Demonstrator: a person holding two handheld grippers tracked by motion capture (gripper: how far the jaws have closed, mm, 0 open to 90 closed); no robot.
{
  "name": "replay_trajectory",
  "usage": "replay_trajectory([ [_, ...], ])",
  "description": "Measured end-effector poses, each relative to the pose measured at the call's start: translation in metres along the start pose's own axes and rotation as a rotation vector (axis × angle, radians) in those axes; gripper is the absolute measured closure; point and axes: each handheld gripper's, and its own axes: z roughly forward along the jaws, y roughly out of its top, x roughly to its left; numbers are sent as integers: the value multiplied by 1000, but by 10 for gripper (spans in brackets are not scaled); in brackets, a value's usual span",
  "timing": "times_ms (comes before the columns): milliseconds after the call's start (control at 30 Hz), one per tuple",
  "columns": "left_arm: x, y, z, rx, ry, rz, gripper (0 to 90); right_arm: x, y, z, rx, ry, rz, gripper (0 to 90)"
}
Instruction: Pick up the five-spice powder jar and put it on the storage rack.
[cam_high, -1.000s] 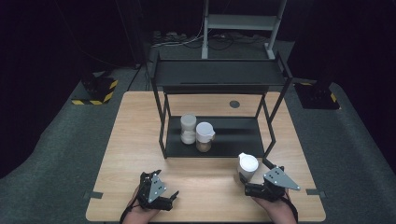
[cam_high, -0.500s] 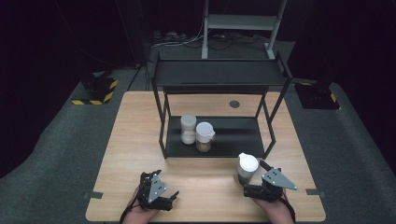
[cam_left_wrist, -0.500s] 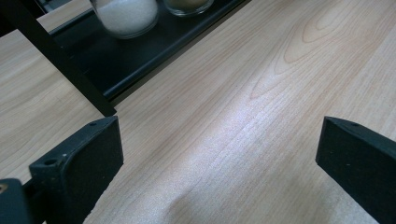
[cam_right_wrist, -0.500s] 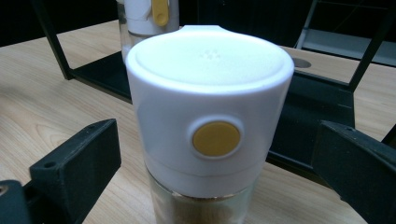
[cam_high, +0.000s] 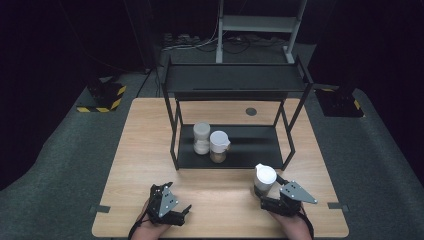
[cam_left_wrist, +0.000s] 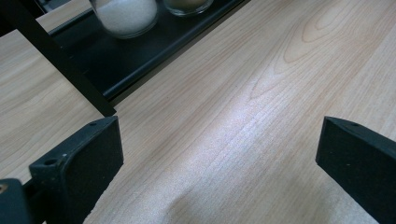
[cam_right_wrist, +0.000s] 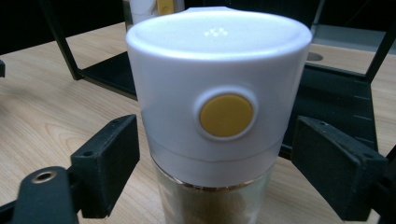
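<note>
Two of the spice jars already stand on the lower shelf of the black rack (cam_high: 235, 80): a jar of white grains (cam_high: 201, 138) and, touching it on its right, a white-capped jar of brown spice (cam_high: 219, 146). A third, the white-capped spice jar (cam_high: 264, 180) with a yellow button on its cap, is on the desk (cam_high: 140, 150) just in front of the rack's right corner, not yet shelved.

The right gripper (cam_high: 276, 196) sits right behind that jar. Its fingers (cam_right_wrist: 109, 163) have just been closing in, with the jar standing between them; in the right gripper view a slim gap remains on each side of the glass, so I judge the pads are not pressing yet. The left gripper (cam_high: 183, 214) rests low at the near edge of the desk, its fingers (cam_left_wrist: 79, 163) spread wide over bare wood with nothing between them.

So the job looks about two-thirds done. What is left, as I read it, is to finish the squeeze, lift the jar, and set it on the lower shelf, where open room lies to the right of the other two.
</note>
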Motion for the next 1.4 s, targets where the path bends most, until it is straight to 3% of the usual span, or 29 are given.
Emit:
replay_trajectory([
  [333,0,0,0,0,0,0,9,-1,-5,1,-16,22,18,289],
  [700,0,0,0,-1,-3,-1,9,2,-5,0,-27,2,-19,303],
  [1400,0,0,0,2,-4,2,9,4,2,-4,-54,-10,-10,304],
])
